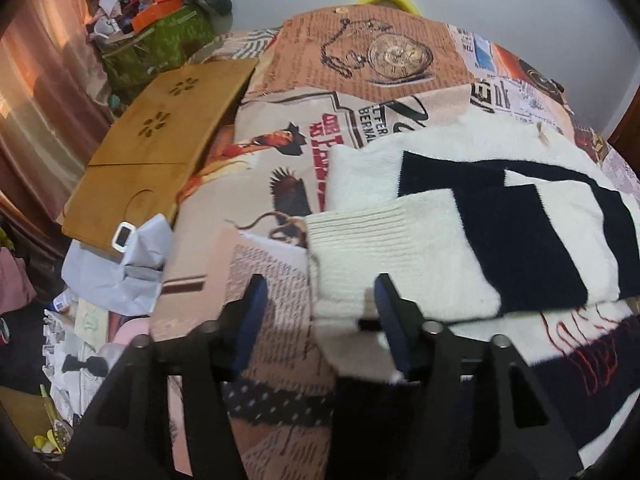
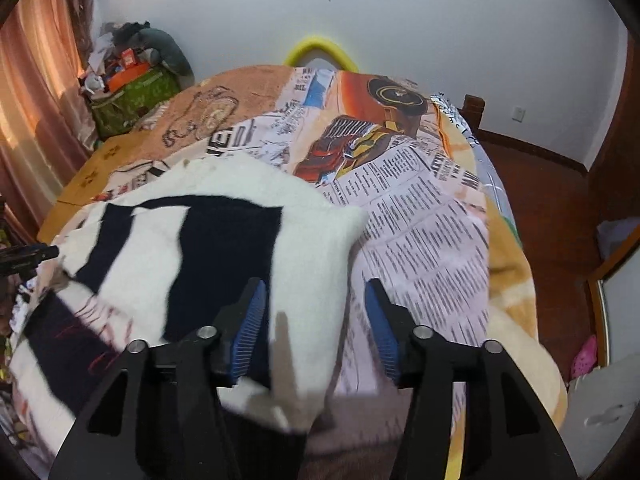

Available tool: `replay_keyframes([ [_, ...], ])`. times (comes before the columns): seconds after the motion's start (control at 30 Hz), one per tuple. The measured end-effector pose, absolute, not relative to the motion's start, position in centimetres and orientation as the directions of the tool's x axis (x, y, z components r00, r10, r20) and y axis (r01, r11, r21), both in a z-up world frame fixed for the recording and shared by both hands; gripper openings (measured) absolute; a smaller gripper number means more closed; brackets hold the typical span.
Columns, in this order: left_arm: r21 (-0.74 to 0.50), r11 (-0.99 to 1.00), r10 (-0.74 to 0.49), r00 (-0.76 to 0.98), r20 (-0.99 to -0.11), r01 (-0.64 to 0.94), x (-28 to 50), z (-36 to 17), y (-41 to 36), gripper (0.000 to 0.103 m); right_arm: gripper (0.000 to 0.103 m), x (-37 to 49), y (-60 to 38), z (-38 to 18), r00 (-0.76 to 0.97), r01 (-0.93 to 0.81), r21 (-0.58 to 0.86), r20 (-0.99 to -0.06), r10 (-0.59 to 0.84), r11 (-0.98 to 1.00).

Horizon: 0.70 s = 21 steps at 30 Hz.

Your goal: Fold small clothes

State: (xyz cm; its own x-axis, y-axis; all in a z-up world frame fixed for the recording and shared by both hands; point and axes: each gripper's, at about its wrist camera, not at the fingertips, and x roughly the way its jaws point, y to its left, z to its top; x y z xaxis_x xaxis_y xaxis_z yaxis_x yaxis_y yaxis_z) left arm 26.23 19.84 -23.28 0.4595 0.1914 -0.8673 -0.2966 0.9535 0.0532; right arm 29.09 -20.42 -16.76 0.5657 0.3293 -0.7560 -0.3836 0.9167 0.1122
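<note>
A white and black striped knit sweater (image 1: 480,208) lies on the bed, with a ribbed-cuff sleeve (image 1: 392,248) folded across its front. My left gripper (image 1: 320,300) is open at the sweater's near left corner, with the sleeve edge between the jaws. The same sweater (image 2: 224,240) shows in the right wrist view. My right gripper (image 2: 314,304) is open over its near right corner, with the white edge lying between the jaws.
The bed has a newspaper-print cover (image 2: 420,216). A wooden lap tray (image 1: 160,152) lies at the left of the bed, with a grey paper bag (image 1: 128,264) beside it. A cluttered green box (image 2: 132,92) stands by the curtain. The floor (image 2: 552,200) lies to the right.
</note>
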Motion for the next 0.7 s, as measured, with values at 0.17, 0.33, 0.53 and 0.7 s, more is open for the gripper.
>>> replay_keyframes([
  [0.17, 0.052, 0.955, 0.193, 0.476, -0.858, -0.292, 23.4, -22.0, 19.6, 0.067, 0.060, 25.3, -21.6, -16.4, 0.576, -0.383, 0.103, -0.750, 0.325, 0.918],
  [0.33, 0.003, 0.961, 0.140, 0.476, -0.868, -0.277, 20.5, -22.1, 19.2, 0.076, 0.066, 22.4, -23.0, -17.3, 0.549, -0.345, 0.187, -0.755, 0.359, 0.920],
  [0.53, -0.028, 0.964, 0.095, 0.438, -0.894, -0.265, 17.5, -23.6, 18.3, 0.077, 0.066, 19.5, -22.6, -20.1, 0.454, -0.343, 0.269, -0.792, 0.409, 0.900],
  [0.7, -0.052, 0.971, 0.048, 0.407, -0.912, -0.232, 15.5, -24.9, 17.2, 0.077, 0.066, 17.8, -21.6, -21.9, 0.384, -0.360, 0.314, -0.808, 0.446, 0.879],
])
